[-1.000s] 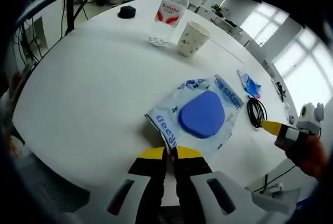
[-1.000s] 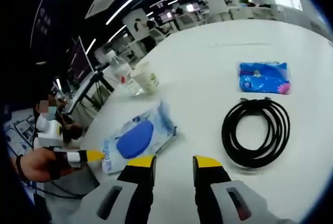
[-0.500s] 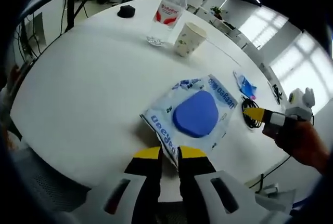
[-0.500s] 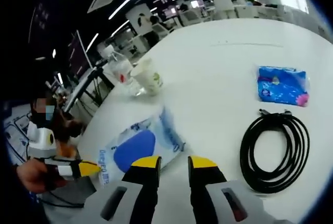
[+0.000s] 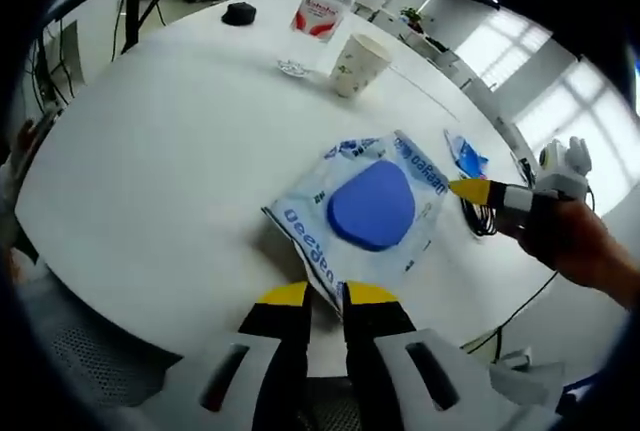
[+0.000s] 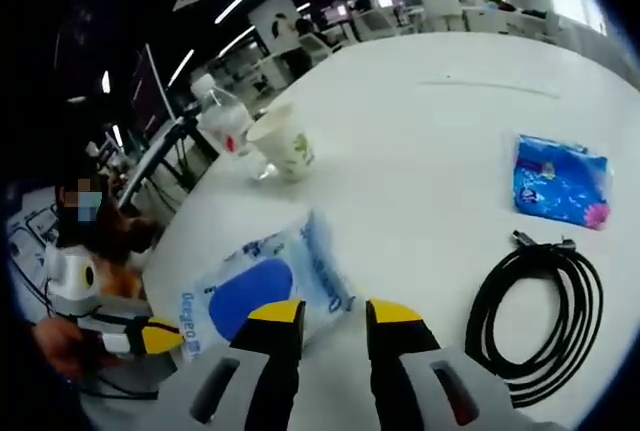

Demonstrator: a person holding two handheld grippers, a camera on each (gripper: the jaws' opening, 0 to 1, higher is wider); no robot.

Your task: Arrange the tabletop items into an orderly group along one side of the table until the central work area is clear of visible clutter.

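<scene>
Tongs of the left gripper view pinch the near edge of a wipes packet lying mid-bench. In the right gripper view, tongs stand slightly apart, empty, just over the packet, cable coil beside.

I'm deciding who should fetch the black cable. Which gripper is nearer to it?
Right. The right gripper hovers open beside the black cable coil; the left gripper sits at the wipes pack's opposite edge, pinching it.
</scene>
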